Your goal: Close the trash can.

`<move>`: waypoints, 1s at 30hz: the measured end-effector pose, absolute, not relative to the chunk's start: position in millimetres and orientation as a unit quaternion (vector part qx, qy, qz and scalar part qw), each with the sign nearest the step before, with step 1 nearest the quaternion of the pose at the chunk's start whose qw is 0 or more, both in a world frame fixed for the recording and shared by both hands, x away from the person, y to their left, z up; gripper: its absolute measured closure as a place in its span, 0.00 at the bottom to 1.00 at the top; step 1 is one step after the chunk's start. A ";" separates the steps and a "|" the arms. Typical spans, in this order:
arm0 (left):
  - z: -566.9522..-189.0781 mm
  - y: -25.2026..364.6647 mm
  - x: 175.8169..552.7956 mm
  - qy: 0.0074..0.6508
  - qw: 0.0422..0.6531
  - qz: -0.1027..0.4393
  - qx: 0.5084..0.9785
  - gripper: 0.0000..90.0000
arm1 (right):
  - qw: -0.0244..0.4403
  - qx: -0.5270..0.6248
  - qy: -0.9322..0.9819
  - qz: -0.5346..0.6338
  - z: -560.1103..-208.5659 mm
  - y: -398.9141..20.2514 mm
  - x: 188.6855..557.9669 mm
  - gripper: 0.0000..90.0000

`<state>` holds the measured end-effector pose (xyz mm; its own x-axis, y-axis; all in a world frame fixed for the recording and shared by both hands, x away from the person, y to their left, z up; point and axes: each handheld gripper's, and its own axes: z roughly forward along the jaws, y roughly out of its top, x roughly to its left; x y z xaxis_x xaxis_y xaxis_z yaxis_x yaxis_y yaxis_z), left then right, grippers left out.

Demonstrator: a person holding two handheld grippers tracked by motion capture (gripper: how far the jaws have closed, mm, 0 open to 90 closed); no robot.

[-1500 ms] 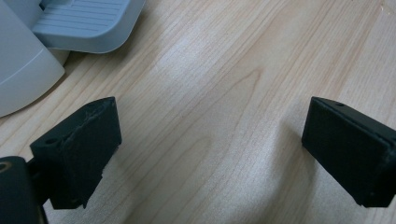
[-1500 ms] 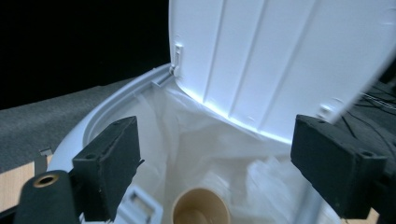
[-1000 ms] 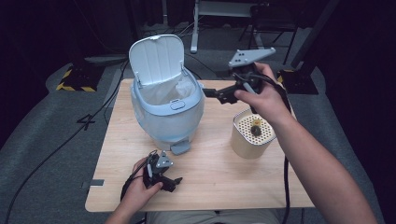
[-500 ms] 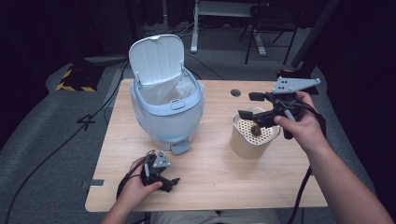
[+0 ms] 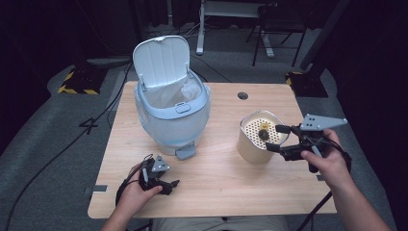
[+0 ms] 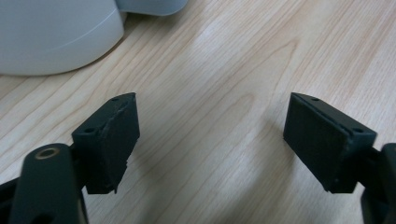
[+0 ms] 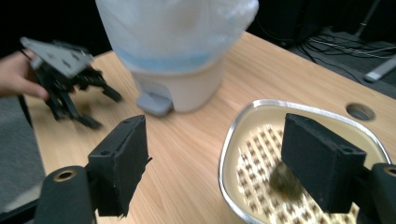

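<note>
Since right gripper [image 5: 278,138] swings from bin [image 5: 172,115] down to strainer pot [image 5: 260,137], jaws wide, empty: scrap [image 5: 263,133] pickup next. Left gripper [image 5: 169,185] jaws closing slightly, nothing between.

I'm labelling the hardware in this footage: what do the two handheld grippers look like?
Both are black. The right gripper carries a grey three-cornered plate; the left gripper has a smaller one. Their pads are flat, black and rectangular. A black cable trails from each. Forearms are bare, no sleeves.
</note>
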<state>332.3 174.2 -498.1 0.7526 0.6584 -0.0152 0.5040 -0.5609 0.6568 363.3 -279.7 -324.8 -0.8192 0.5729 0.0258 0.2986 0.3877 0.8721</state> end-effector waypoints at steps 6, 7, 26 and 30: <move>-490.0 179.7 327.7 0.356 0.336 0.103 0.866 0.24 | 0.145 0.271 0.823 0.477 -364.9 -294.4 347.1 0.26; -488.4 180.7 327.1 0.359 0.339 0.101 0.864 0.25 | 0.142 0.275 0.820 0.481 -372.9 -295.9 344.7 0.26; -413.5 219.6 321.4 0.356 0.451 0.152 0.804 0.21 | 0.137 0.324 0.851 0.390 -472.9 -284.1 351.3 0.28; -389.7 231.3 321.2 0.367 0.465 0.158 0.790 0.22 | 0.139 0.337 0.848 0.385 -485.3 -282.9 351.5 0.28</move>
<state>321.2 231.3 -389.7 0.6805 0.7270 -0.0913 0.4330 -0.2984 0.8506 351.5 -282.9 -485.3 -0.7336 0.6792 0.0242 0.4651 0.4757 0.7466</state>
